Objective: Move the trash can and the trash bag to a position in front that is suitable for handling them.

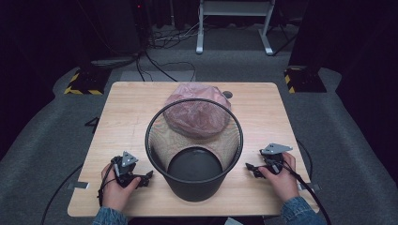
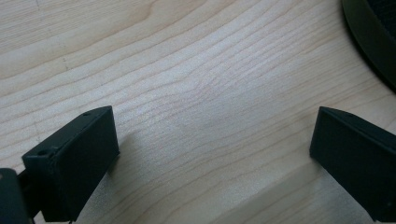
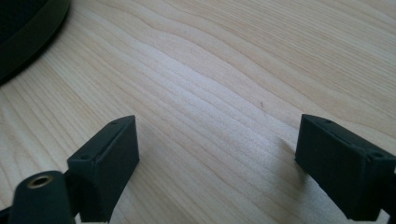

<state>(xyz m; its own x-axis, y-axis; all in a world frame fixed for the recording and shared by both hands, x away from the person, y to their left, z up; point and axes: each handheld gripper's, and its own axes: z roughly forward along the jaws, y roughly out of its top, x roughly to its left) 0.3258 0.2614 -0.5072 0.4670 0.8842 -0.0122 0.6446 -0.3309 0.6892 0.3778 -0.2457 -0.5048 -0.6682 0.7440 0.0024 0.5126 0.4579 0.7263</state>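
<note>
A black mesh wastebasket (image 1: 194, 154) stands upright in the middle of the wooden table (image 1: 122, 108). Behind it lies a crumpled pinkish plastic bag (image 1: 197, 112), partly seen through the mesh. My left gripper (image 1: 144, 179) rests on the table just left of the basket's base, open, with bare wood between its jaws (image 2: 210, 154). My right gripper (image 1: 252, 169) rests just right of the basket, open too, nothing between its jaws (image 3: 215, 158). The basket's base (image 2: 369, 37) edges into the left gripper view at top right, and the basket's base (image 3: 28, 32) into the right gripper view at top left.
A small dark round hole (image 1: 227, 94) sits in the tabletop near the far edge. Beyond the table are grey floor, cables (image 1: 155, 61) and a white frame (image 1: 234, 23). Yellow-and-black striped feet (image 1: 84, 84) stand at both far corners.
</note>
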